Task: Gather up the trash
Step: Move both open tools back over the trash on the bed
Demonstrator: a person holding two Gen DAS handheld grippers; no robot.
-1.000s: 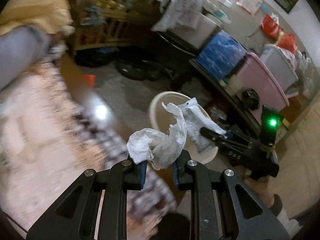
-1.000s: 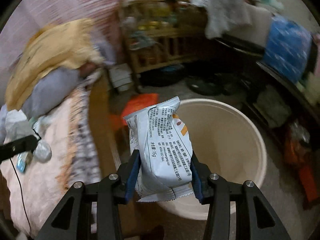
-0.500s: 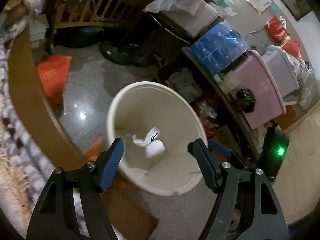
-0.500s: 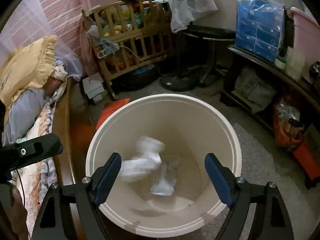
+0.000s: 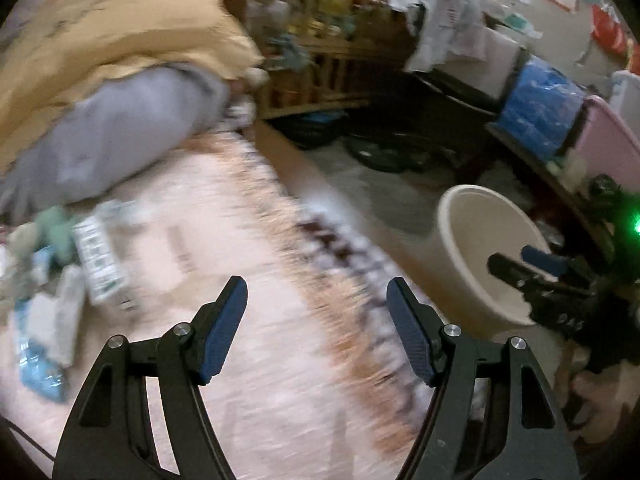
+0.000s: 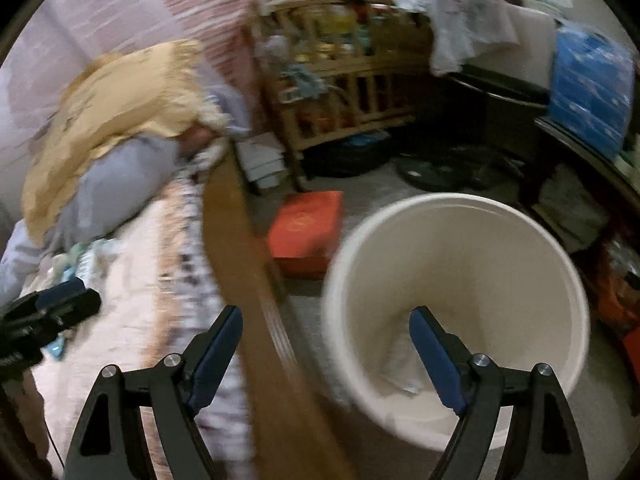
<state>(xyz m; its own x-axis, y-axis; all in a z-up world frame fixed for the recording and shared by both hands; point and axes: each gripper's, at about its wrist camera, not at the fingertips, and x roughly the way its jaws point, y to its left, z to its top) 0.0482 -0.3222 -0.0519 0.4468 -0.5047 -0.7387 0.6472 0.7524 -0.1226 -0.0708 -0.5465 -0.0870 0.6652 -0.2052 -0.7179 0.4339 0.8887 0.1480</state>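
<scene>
My left gripper (image 5: 316,320) is open and empty above the pale bedspread (image 5: 248,360). A blurred pile of trash (image 5: 72,272), packets and wrappers, lies on the bed to its left. My right gripper (image 6: 326,352) is open and empty over the bed's wooden edge (image 6: 248,288), beside the cream bucket (image 6: 456,312) on the floor. Crumpled white trash (image 6: 404,368) lies in the bucket's bottom. The bucket (image 5: 480,260) and the right gripper (image 5: 536,268) also show at the right of the left wrist view. The left gripper (image 6: 48,312) shows at the left of the right wrist view.
A yellow pillow (image 5: 112,32) and a grey pillow (image 5: 120,132) lie at the head of the bed. A red box (image 6: 308,224) lies on the floor between bed and bucket. A wooden crib (image 6: 344,92), a blue pack (image 5: 540,112) and a pink tub (image 5: 608,148) crowd the far side.
Both grippers dropped their trash, the tissue and the snack packet, into the bucket. Since then both have swung left toward the bed, the left one now over it.
</scene>
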